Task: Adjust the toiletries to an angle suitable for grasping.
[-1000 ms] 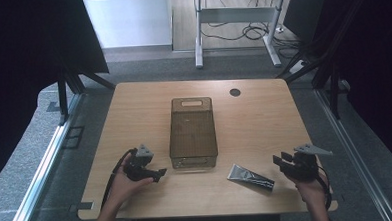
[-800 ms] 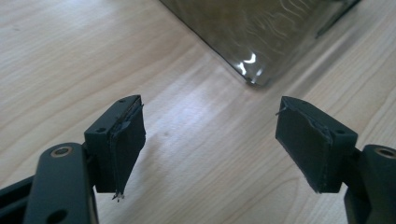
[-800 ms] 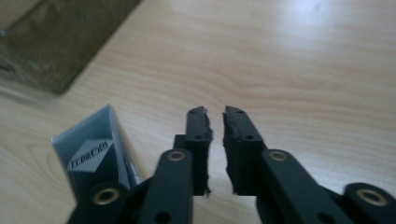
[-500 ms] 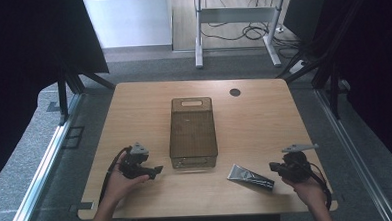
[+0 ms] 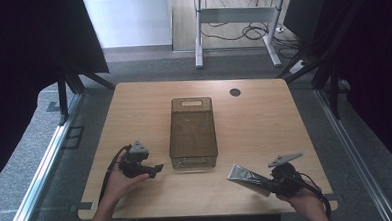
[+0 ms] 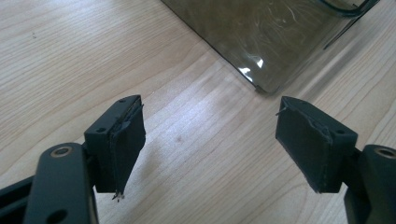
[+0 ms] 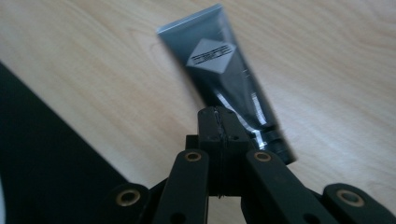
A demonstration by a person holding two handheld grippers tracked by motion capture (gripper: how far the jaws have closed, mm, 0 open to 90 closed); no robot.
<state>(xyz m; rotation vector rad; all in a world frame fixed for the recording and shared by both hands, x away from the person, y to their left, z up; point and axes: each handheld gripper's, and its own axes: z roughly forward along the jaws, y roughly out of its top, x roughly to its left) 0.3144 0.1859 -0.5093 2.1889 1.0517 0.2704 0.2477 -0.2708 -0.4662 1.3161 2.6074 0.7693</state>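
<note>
I see the table (image 5: 134,108) with the big see-through bin (image 5: 193,133) just past my left gripper (image 6: 210,140), whose jaws are wide apart. My right gripper (image 7: 219,123) is pinched together, with the dark tube (image 7: 219,79) just ahead, touching its tips.

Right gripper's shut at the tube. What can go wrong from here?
1. The right gripper is shut near the cap end of the dark grey plastic tube, which seems to lie beside its fingers, not between them. Likely a miss, or an edge pinch that slips.
2. The smoky transparent plastic bin has tall walls; a dangling tube could catch the rim.
</note>
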